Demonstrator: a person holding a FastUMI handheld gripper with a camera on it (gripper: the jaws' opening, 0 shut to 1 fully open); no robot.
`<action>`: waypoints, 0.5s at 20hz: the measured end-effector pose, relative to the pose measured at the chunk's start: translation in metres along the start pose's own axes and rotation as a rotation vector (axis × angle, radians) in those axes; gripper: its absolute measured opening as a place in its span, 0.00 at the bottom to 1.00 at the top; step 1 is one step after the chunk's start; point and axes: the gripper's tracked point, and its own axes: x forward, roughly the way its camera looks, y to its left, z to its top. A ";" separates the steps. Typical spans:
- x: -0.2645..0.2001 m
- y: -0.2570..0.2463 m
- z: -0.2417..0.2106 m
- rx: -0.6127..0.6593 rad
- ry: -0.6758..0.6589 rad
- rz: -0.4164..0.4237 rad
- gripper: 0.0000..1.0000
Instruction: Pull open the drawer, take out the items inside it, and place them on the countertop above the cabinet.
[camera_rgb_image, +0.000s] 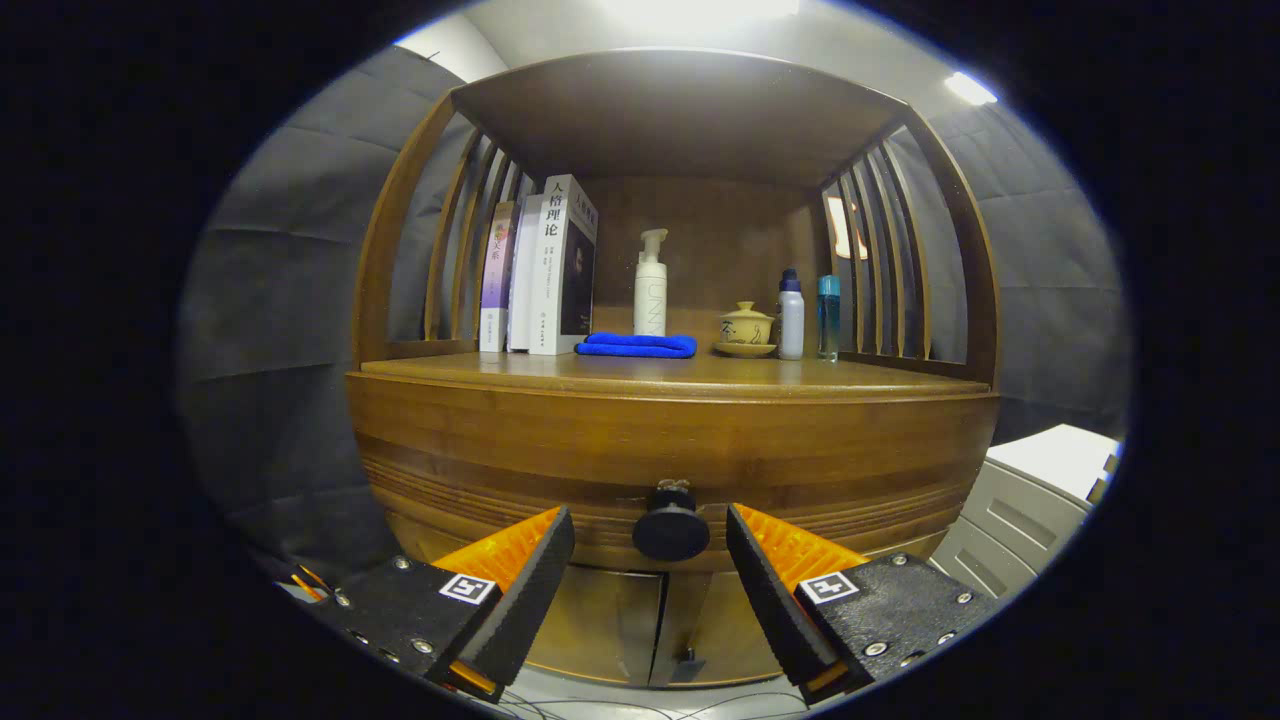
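A wooden cabinet fills the scene, its drawer front (670, 470) closed under the countertop (700, 378). A round dark knob (671, 531) sticks out from the drawer's middle. My gripper (650, 540) is open, with one finger on each side of the knob and a gap left on both sides. What lies inside the drawer is hidden.
On the countertop stand several books (545, 270) at the left, a folded blue cloth (637, 346), a white pump bottle (651, 285), a small lidded cup on a saucer (746, 330), and two slim bottles (808, 315). Slatted sides and a roof box in the shelf. Cabinet doors (640, 625) sit below the drawer. A white unit (1030, 500) stands at the right.
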 end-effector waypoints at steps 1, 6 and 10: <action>0.005 -0.001 -0.002 -0.005 0.006 -0.009 0.94; 0.024 -0.005 -0.009 0.012 0.015 -0.042 0.78; 0.024 -0.010 -0.010 0.046 0.009 -0.044 0.60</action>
